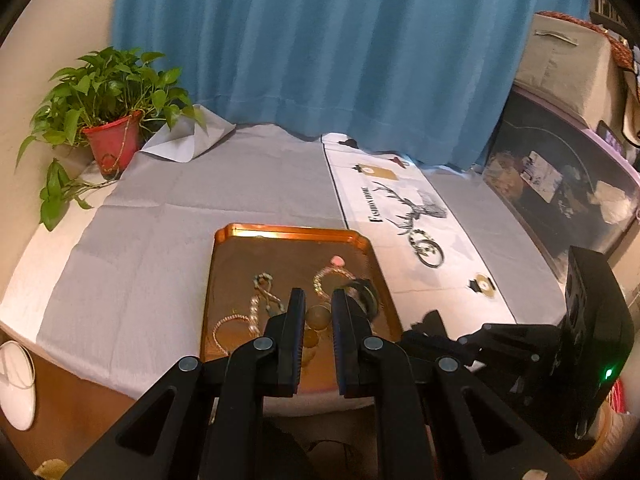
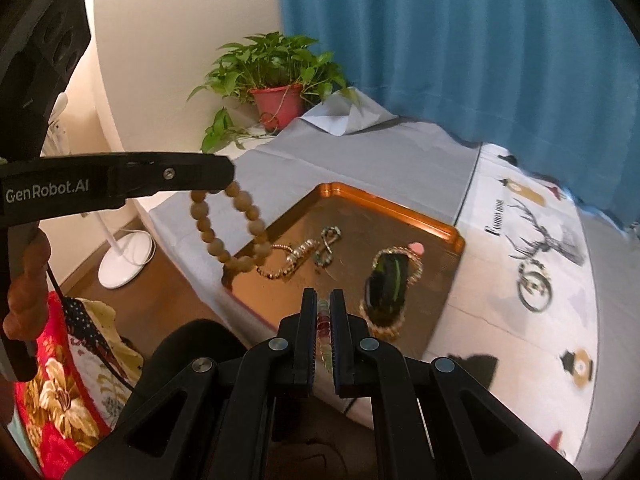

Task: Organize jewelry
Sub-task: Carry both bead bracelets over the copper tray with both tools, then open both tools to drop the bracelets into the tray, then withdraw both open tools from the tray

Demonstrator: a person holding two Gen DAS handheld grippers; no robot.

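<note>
Your left gripper [image 2: 230, 180] pinches a wooden bead bracelet [image 2: 224, 228], hanging over the near left corner of the copper tray [image 2: 384, 200]. Your right gripper [image 2: 322, 300] is clamped on a multicoloured bead strand [image 2: 325, 320]. Chains lie just ahead of its tips; bare grey tablecloth [image 1: 160, 220] surrounds the tray. Readable: "GenRobot.AI", "FASHION HOME".

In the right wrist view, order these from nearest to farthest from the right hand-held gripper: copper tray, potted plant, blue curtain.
From the right hand-held gripper:
1. Copper tray, on the table directly ahead.
2. Potted plant, at the table's far left corner.
3. Blue curtain, hanging behind the table, upper right.
</note>
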